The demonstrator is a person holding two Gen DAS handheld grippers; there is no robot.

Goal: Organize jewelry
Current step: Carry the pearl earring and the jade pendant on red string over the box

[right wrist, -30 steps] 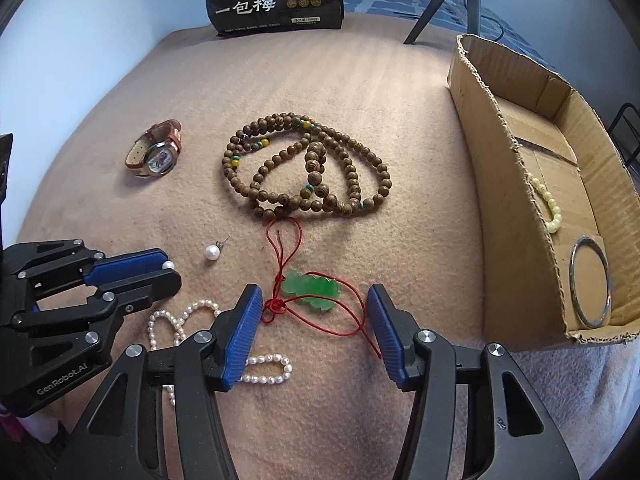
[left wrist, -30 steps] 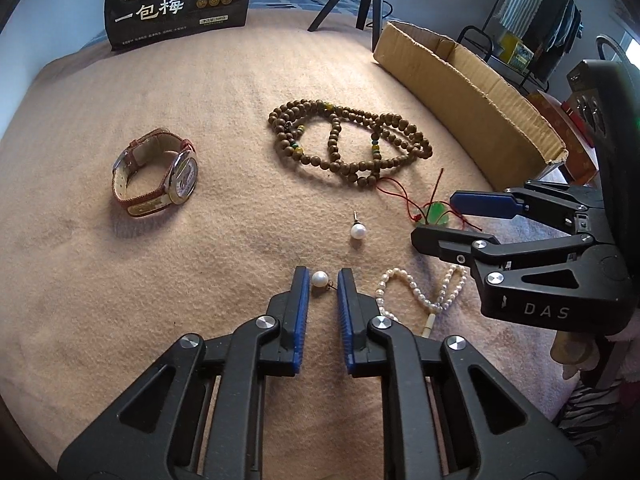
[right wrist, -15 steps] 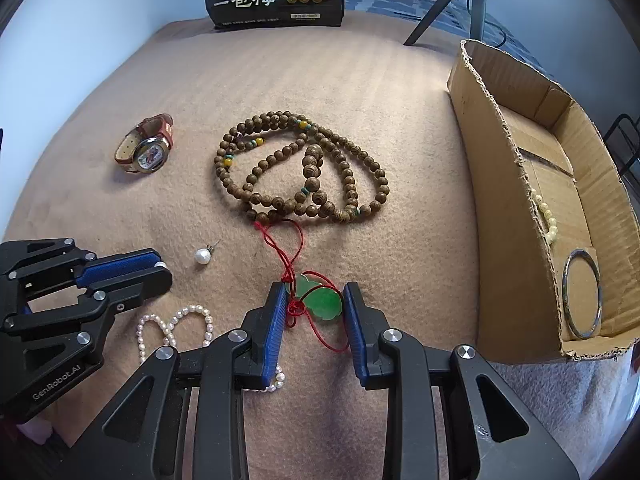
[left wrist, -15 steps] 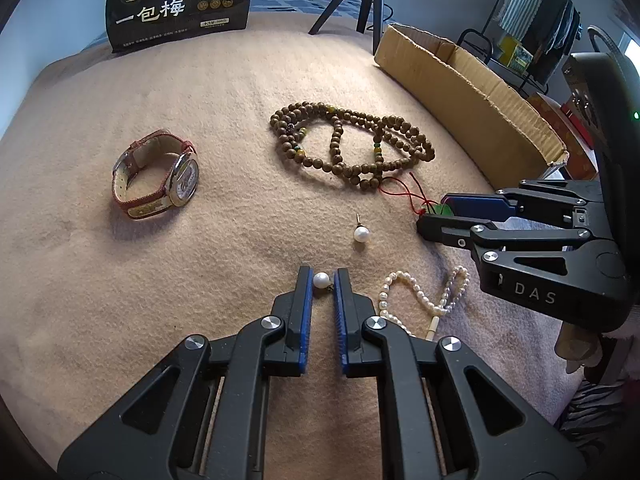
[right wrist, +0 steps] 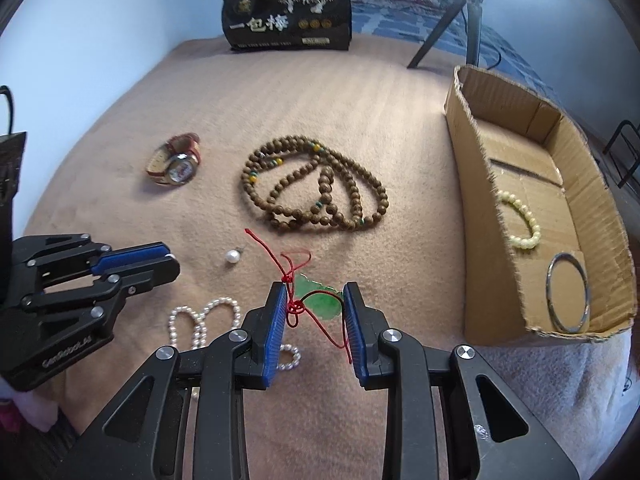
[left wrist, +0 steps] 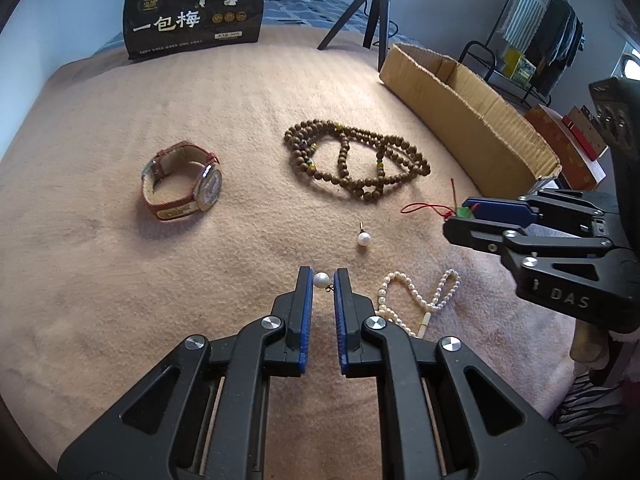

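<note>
At lower centre, my left hand-held gripper (left wrist: 323, 282) clamps the pearl earring (left wrist: 321, 279), right hand-held gripper (right wrist: 315, 300) clamps the jade pendant (right wrist: 320, 300); I'd lift slowly toward the cardboard box (right wrist: 472, 216).

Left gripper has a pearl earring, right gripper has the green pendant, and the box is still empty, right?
Not empty. The right wrist view shows the box already holding a pale bead bracelet and a metal bangle. The rest holds: left gripper pinches a pearl earring, right gripper grips the green pendant.
</note>
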